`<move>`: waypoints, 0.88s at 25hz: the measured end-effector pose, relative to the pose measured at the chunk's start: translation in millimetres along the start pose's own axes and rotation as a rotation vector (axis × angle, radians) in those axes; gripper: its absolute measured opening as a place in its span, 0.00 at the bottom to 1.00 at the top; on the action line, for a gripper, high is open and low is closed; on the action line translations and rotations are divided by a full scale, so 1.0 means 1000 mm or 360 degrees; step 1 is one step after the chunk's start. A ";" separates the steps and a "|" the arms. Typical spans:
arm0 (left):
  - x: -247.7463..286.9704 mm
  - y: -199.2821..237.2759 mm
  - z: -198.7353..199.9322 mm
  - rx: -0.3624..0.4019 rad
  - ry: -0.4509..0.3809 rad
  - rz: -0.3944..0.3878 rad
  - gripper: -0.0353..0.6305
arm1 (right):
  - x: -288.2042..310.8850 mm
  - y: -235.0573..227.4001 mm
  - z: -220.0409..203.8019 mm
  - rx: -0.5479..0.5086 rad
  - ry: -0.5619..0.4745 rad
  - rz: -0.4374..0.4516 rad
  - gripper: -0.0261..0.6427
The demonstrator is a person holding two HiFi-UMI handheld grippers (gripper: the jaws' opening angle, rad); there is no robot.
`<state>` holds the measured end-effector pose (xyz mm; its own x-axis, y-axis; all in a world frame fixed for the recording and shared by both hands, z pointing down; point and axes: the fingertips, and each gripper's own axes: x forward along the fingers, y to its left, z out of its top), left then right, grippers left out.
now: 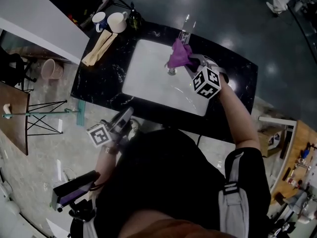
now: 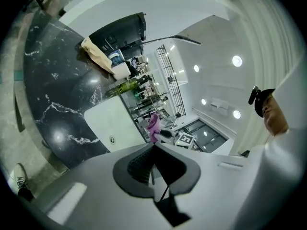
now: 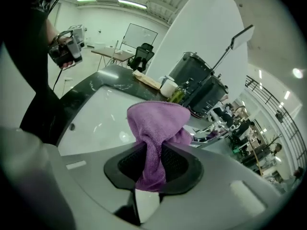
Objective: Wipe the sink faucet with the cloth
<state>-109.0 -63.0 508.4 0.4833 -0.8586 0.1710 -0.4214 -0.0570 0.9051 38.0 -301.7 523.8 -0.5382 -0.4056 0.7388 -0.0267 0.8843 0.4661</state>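
- White sink [image 1: 148,81], sunk into a black, white-veined stone counter [image 1: 96,81]; its basin shows bare and glossy from the head view.
- Two cups stand touching at the counter's far left corner, a blue-and-white mug [image 1: 99,20] and a white cup [image 1: 117,22]. I cannot tell what either holds.
- A dark green bottle [image 1: 134,19] stands just beside the white cup. A folded beige towel [image 1: 99,47] lies on the counter in front of the cups.
- The purple cloth [image 1: 181,55] is bunched against the faucet [image 1: 186,29], which rises at the sink's far rim.
- The right gripper [image 1: 190,64] reaches over the basin, its jaws clamped on the cloth; a fold hangs down between the pads.
- The left gripper [image 1: 126,115] is held low at the counter's near edge, well apart from the faucet, jaws pressed together with nothing between them.
- A pink bucket [image 1: 50,69] sits on the pale speckled floor to the left of the counter; dark glossy flooring lies beyond it.
- Only the head view shows the bucket.
- Only the right gripper view shows an office chair [image 3: 143,55] and a whiteboard [image 3: 139,35] in a bright room beyond the counter.
- Only the left gripper view shows ceiling spotlights [image 2: 236,60].
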 end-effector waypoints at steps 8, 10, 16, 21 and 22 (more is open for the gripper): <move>0.006 0.000 -0.014 -0.0006 -0.0014 0.0060 0.05 | 0.061 -0.044 -0.041 0.0214 0.0114 -0.0055 0.18; 0.003 0.003 -0.017 -0.0028 -0.0044 0.0090 0.05 | 0.075 -0.063 -0.043 0.0257 0.0137 -0.0084 0.18; -0.009 0.011 -0.022 -0.0095 -0.0144 0.0168 0.06 | 0.115 -0.082 -0.060 0.0377 0.0243 -0.0002 0.18; -0.008 0.017 -0.023 -0.0115 -0.0153 0.0167 0.06 | 0.120 -0.076 -0.061 0.0405 0.0233 0.0008 0.18; -0.006 0.016 -0.023 -0.0108 -0.0143 0.0158 0.06 | 0.119 -0.076 -0.061 0.0423 0.0226 0.0007 0.18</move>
<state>-101.2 -47.0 530.7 0.3700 -0.9005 0.2283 -0.4093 0.0626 0.9103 27.0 -431.2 606.3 -0.4161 -0.4131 0.8101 -0.2542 0.9082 0.3326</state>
